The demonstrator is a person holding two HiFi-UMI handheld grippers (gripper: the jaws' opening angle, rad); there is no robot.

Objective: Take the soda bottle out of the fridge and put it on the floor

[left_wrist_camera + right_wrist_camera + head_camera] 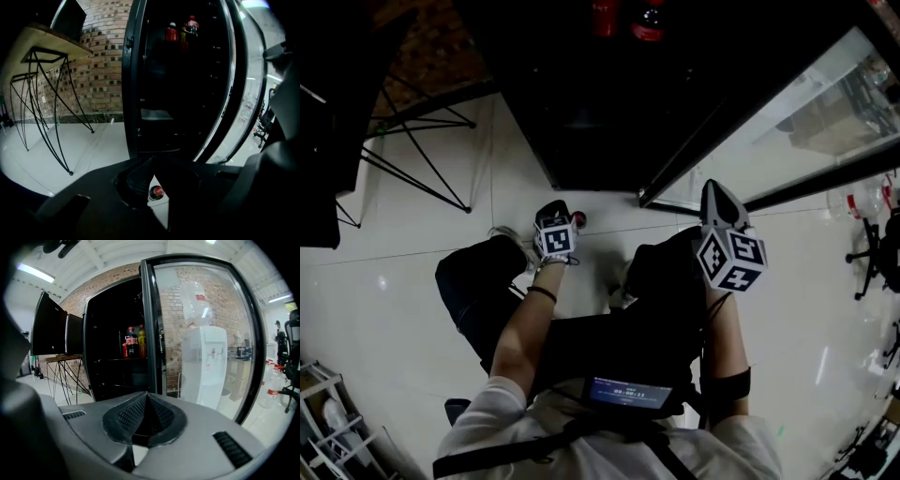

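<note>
Brick wall (103,70): water dispenser (206,362) shows in right gripper view, not left.

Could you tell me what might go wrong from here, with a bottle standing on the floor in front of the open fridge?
1. The bottle stands on the floor right below the shut, empty left gripper; a careless sweep could tip it over.
2. The glass door hangs open close by the shut right gripper; the person might bump it when getting up.
</note>
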